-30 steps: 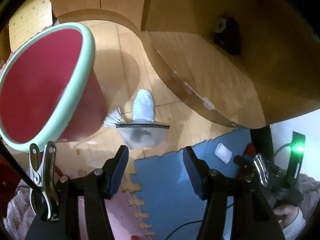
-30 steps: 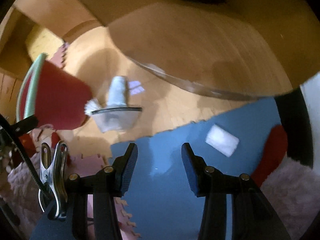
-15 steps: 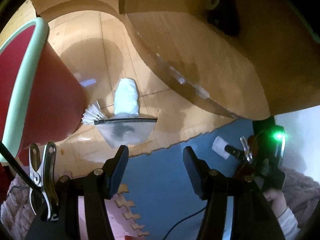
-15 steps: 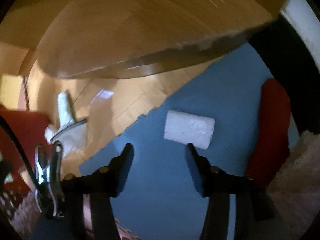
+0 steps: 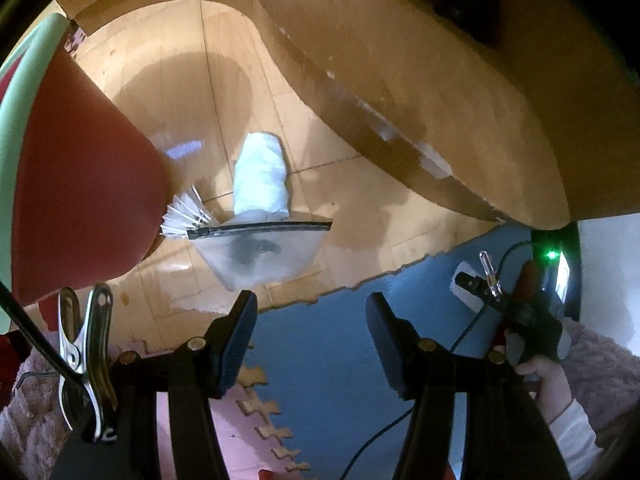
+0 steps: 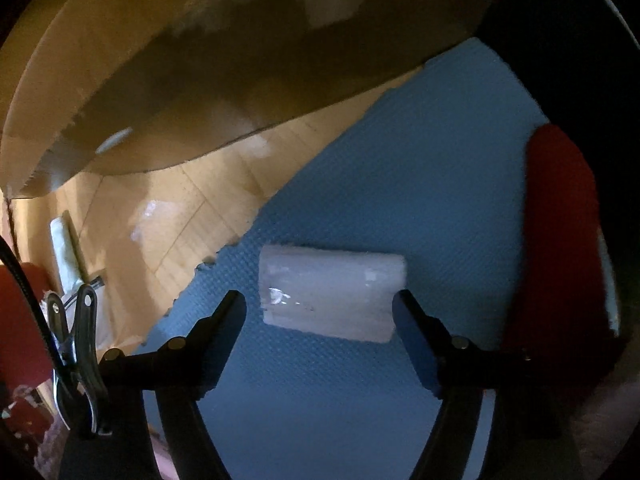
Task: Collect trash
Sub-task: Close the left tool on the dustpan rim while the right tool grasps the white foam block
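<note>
Right gripper poised over white packet; pick-up not yet made.

Left to right: red bin (image 5: 76, 184) at 9 o'clock in the left view; shuttlecock (image 5: 184, 216) and clear pouch (image 5: 260, 252) on the wood floor at centre; left gripper (image 5: 310, 340) half open, holding nothing, over the blue mat (image 5: 332, 360). Right gripper (image 6: 320, 320) has just been opening; its jaws stand wide, the packet (image 6: 328, 296) lying on the mat between the tips, apparently untouched. Judged step: reaching. Next move calls for lowering slightly, closing on the packet, then carrying it to the bin.
</note>
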`<state>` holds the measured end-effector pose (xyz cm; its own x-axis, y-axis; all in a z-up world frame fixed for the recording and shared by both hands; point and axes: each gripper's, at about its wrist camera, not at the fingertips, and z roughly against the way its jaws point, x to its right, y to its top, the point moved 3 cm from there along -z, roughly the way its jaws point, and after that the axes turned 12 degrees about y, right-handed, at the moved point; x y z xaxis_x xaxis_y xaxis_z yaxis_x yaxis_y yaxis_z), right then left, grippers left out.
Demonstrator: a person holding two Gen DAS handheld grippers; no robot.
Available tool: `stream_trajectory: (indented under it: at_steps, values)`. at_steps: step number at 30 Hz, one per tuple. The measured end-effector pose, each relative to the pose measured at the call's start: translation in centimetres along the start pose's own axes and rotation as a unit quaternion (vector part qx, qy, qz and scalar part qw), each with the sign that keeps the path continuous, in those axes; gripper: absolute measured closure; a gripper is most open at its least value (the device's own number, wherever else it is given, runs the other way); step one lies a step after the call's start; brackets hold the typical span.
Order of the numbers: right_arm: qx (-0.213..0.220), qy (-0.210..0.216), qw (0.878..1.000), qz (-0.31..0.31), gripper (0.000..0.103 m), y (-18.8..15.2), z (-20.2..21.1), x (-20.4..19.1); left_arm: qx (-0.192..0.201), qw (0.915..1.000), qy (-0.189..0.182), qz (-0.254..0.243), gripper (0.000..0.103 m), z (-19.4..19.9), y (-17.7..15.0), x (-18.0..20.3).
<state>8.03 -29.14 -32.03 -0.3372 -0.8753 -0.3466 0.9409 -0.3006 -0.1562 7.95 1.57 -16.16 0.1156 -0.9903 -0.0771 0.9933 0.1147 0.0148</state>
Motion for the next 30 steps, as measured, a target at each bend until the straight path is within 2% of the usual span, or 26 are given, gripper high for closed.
stream_trajectory:
  at_steps: [5,8,11,13,15,17,22,26,30]
  values:
    - [0.004,-0.006,1.000,0.014,0.022,-0.2,-1.2,0.2,-0.003,0.9997,0.020,-0.011,0.043,-1.5,-0.3,-0.1]
    - [-0.004,-0.037,0.999,0.039,0.024,-0.4,-1.7,-0.5,-0.003,0.9987,0.043,-0.028,0.043,-2.9,0.0,0.1]
    - [0.002,-0.080,0.994,0.068,0.040,-1.1,-1.8,-1.0,-0.008,0.9978,0.053,-0.039,0.043,-4.3,0.3,0.3]
    - [0.004,-0.086,0.993,0.076,0.045,-1.3,-1.7,-1.1,-0.015,0.9979,0.051,-0.037,0.043,-5.6,0.6,0.3]
    - [0.005,-0.090,0.993,0.073,0.056,-1.3,-1.5,-0.9,-0.026,0.9981,0.045,-0.033,0.043,-6.9,0.7,0.4]
    - [0.007,-0.080,0.995,0.064,0.058,-1.3,-1.3,-0.6,-0.042,0.9977,0.042,-0.034,0.043,-8.4,0.7,0.5]
    - [0.007,-0.081,0.994,0.067,0.058,-1.4,-1.4,-0.4,-0.064,0.9945,0.055,-0.061,0.043,-12.0,0.3,0.9]
    - [0.009,-0.083,0.994,0.070,0.053,-1.4,-1.5,-0.2,-0.067,0.9950,0.057,-0.047,0.043,-13.6,0.7,0.4]
    - [0.010,-0.084,0.993,0.078,0.048,-1.5,-2.0,-0.7,-0.051,0.9968,0.051,-0.034,0.039,-14.4,1.6,0.3]
